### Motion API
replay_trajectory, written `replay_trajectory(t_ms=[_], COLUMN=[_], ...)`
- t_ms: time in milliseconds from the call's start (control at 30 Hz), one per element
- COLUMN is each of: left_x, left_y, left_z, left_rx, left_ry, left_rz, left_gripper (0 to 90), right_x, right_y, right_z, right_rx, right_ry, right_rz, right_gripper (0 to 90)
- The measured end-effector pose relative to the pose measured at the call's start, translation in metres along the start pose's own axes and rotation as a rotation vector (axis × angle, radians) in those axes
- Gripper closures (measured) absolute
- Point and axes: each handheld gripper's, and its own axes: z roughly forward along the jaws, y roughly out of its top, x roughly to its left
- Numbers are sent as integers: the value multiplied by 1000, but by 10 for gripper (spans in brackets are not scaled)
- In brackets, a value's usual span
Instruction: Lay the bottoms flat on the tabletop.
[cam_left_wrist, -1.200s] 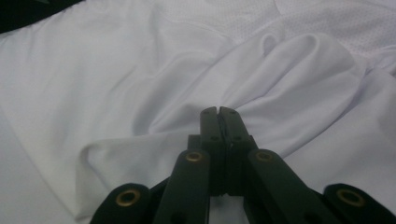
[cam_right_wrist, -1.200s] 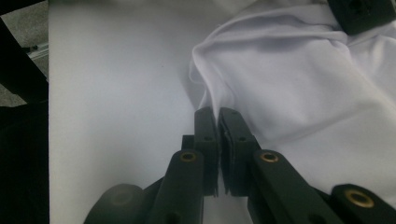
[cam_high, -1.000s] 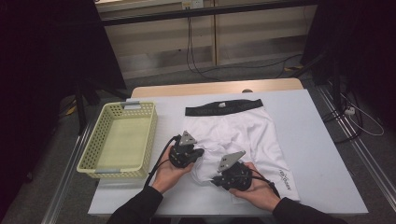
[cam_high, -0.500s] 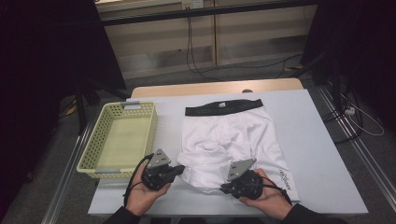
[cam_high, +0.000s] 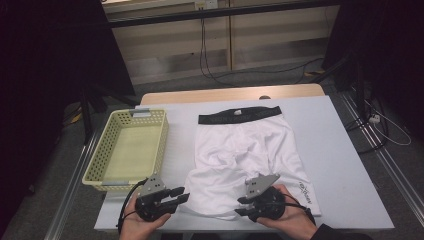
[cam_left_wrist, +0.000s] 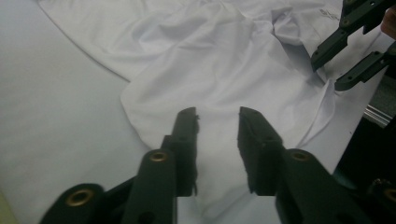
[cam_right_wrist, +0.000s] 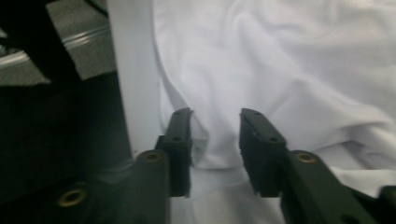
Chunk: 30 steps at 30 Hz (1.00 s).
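White shorts (cam_high: 245, 150) with a black waistband (cam_high: 240, 116) lie flat on the pale table (cam_high: 345, 165), legs toward me. My left gripper (cam_high: 177, 194) is at the near left hem, pointing right. Its jaws stand open in the left gripper view (cam_left_wrist: 217, 116), low over the cloth's edge (cam_left_wrist: 201, 84). My right gripper (cam_high: 242, 206) is at the near hem of the right leg, pointing left. Seen in the right gripper view (cam_right_wrist: 215, 116), it is open with a fold of white cloth (cam_right_wrist: 280, 70) under and between its jaws. The right gripper's jaws also show far off in the left gripper view.
A yellow mesh basket (cam_high: 112, 145), with nothing in it, stands at the table's left edge. The table's front edge lies just behind both hands. A wooden strip (cam_high: 230, 94) runs along the far edge, and cables lie on the floor (cam_high: 385, 125) to the right.
Both grippers have drawn back from the middle of the shorts toward the front edge and moved apart, the left one going left to the hem. The shorts lie flatter.
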Motion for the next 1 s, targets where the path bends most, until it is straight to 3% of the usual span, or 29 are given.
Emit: replay_trajectory(t_ms=[100,267,333,400,467,533,600,700,767,933,967,1000], left_x=[2,-3,-6,-11,-19,-25,-28,-32,-31,-35,-35,-34], left_y=[5,11,12,12,9,5,6,4,5,3,3,3], left_z=[10,43,56,67,73,75,76,77,78,77,76,75], left_rx=[21,110,139,182,211,215,223,206,204,184,192,196], left_ry=[11,-31,-33,-53,-88,-90,-94,-76,-71,-92,-70,-74], left_rz=[30,75,92,114,145,175,178,186,192,199,203,201], left_gripper=[640,637,610,521,503,473,465,469,507,781,814,887], right_x=[-9,-30,-38,-44,-46,-43,-38,-31,-31,-34,-35,-37], right_y=[0,-8,-14,-21,-26,-29,-31,-30,-29,-27,-27,-28], right_z=[-8,-20,-24,-27,-29,-29,-25,-15,-13,-22,-25,-29], right_rx=[-36,-22,-12,-6,-5,6,27,81,79,31,21,6], right_ry=[-40,-141,-160,-173,-162,-133,-93,-104,-100,-134,-135,-143], right_rz=[28,66,84,108,116,109,87,50,47,66,69,80], right_gripper=[596,616,612,611,609,623,629,593,572,566,567,567])
